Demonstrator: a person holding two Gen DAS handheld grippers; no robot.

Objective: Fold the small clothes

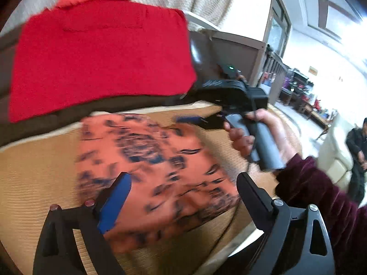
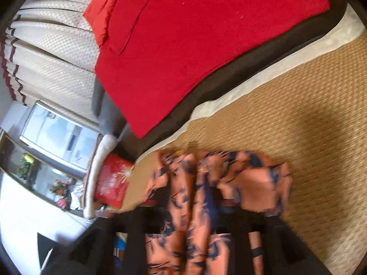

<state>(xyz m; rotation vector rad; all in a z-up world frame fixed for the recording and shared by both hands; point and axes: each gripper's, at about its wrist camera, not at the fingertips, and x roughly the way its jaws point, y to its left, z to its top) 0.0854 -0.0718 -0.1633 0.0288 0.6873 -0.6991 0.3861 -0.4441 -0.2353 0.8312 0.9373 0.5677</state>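
An orange garment with a dark blue print (image 1: 160,171) lies on a woven tan mat (image 1: 34,171). My left gripper (image 1: 183,192) is open just above its near part, with nothing between the fingers. My right gripper (image 1: 195,120) shows in the left wrist view at the garment's far edge, its blue-padded fingers closed on the cloth. In the right wrist view the garment (image 2: 197,206) is bunched between the fingers of the right gripper (image 2: 195,208) and drapes over them, blurred by motion.
A red folded cloth (image 1: 103,52) lies on a dark brown ledge (image 1: 137,102) behind the mat. A cream curtain (image 2: 52,45) hangs beyond. A red patterned cushion (image 2: 112,183) sits at the mat's end. A person in dark clothes (image 1: 357,151) stands at far right.
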